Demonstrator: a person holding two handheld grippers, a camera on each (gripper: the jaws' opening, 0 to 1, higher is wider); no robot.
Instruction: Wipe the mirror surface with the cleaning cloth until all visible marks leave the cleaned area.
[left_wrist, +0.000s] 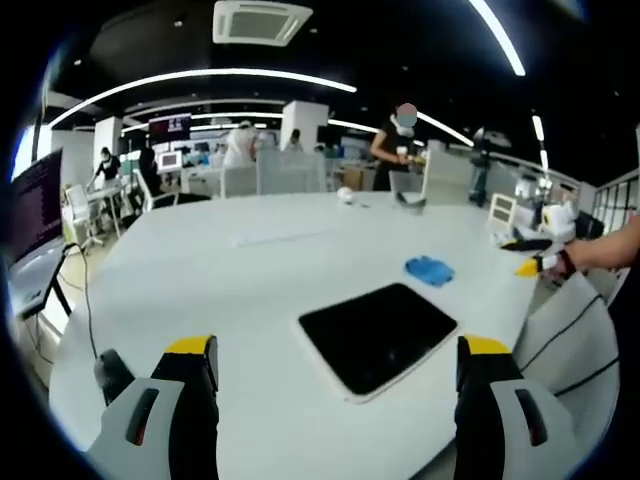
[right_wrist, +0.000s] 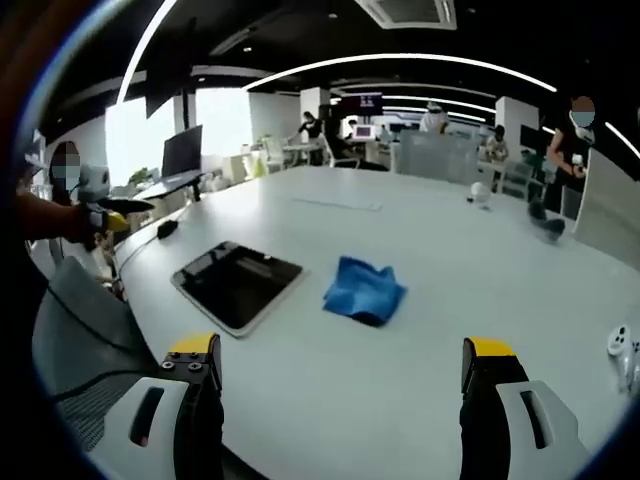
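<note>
Blue cloth (right_wrist: 364, 290) beside unmarked dark mirror (right_wrist: 238, 284); left gripper (left_wrist: 338, 365) and right gripper (right_wrist: 340, 365) wide, empty.

The left gripper (left_wrist: 335, 362) points forward, its 2 yellow-tipped jaws rising at 7 and 5 o'clock, spread wide with nothing between them. The right gripper (right_wrist: 338, 362) matches it: jaws at 7 and 5 o'clock, wide apart, bare. In the left gripper view the right gripper (left_wrist: 530, 266) shows at 3 o'clock, a forearm (left_wrist: 610, 247) behind it.
</note>
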